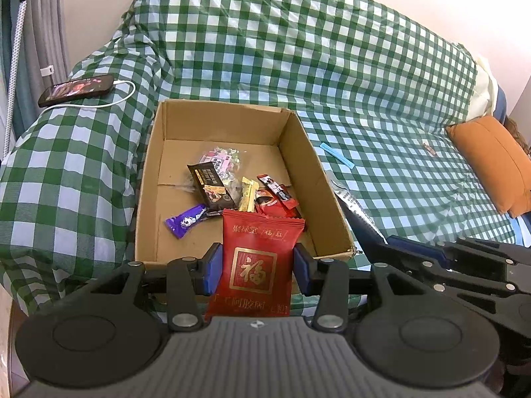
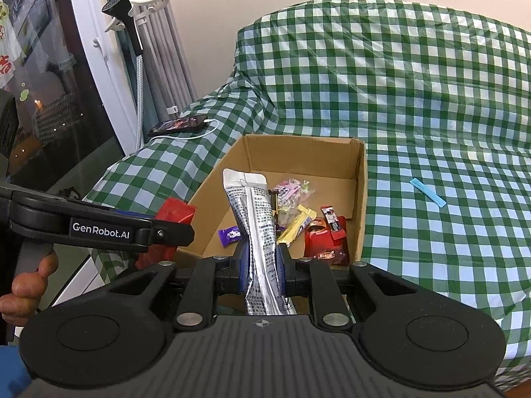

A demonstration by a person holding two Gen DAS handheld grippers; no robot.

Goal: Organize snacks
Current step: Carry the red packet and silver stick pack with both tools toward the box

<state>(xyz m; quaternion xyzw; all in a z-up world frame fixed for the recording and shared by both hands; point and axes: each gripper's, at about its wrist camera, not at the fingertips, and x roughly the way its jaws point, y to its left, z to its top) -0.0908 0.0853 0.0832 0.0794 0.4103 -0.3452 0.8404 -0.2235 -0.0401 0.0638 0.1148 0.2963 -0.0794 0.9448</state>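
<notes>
An open cardboard box sits on a sofa draped in green checked cloth, with several small snack packets lying in it. My left gripper is shut on a red snack packet with gold characters, held over the box's near edge. My right gripper is shut on a silver snack pouch with printed text, held upright just before the box's near wall. In the right wrist view the left gripper and its red packet show at the left.
A phone on a white cable lies on the sofa arm behind the box. A blue strip lies on the seat to the right. An orange cushion sits far right. A person's hand holds the left gripper.
</notes>
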